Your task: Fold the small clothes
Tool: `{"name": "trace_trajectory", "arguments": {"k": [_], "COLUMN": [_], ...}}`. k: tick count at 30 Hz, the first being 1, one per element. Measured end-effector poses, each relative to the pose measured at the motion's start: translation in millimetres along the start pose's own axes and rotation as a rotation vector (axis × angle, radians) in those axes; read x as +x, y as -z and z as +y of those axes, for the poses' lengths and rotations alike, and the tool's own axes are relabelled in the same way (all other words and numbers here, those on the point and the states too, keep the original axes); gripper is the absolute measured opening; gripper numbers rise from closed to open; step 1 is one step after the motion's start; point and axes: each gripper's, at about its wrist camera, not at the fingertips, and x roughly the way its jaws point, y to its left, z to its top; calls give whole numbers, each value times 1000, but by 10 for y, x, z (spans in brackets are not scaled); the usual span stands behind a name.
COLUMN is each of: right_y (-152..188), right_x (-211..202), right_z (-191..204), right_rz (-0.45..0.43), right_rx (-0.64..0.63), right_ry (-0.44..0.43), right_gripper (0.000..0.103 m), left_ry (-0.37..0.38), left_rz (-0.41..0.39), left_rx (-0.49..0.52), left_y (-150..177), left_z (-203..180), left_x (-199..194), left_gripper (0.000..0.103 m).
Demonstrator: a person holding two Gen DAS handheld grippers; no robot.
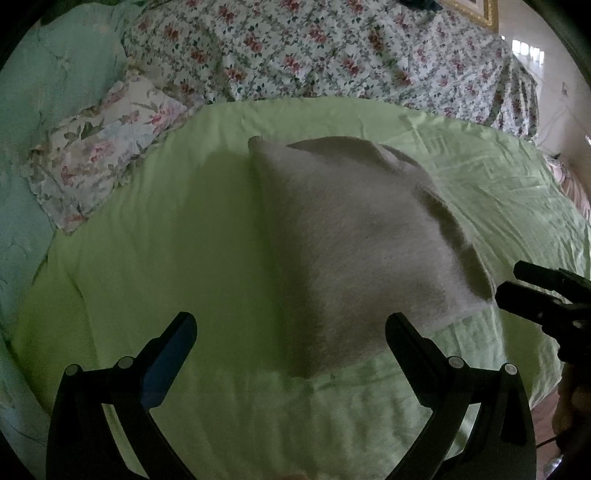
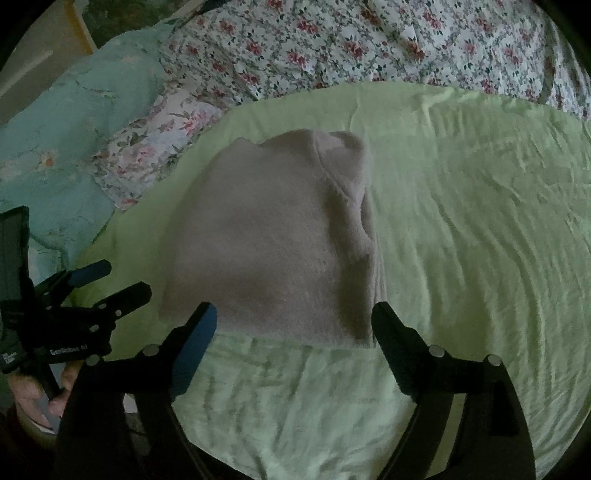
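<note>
Sweater (image 2: 280,243) folded, ahead of right gripper (image 2: 293,325)

Spread flat across the bed, a light green sheet (image 1: 155,258), creased toward its right edge. Beyond its far edge, a floral quilt (image 1: 314,48) with red blossoms. At the far left corner, a floral pillow (image 1: 107,147), overlapping a mint-green cover (image 1: 51,77). Top right, a gilt picture frame (image 1: 480,11).
</note>
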Motion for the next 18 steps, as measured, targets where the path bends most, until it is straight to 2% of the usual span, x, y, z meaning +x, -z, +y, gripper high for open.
{"name": "trace_trajectory", "arguments": {"k": [7,10,18], "right_y": [-19,-39,-138], "right_x": [14,43,130], "right_z": [7,-4,-13], "right_rz": [2,1,2], "right_rx": [-9,-14,-36], "right_ry": [-2,2,10], "right_gripper": [90,94,96], "left_ry": [-9,-13,-31], "left_rz": [4,14,30], "left_rx": [8,14,22], "left_y": [0,-13,-46], "left_z": [-8,-4,2], "left_x": [27,69,165], "left_gripper": [102,102,102]}}
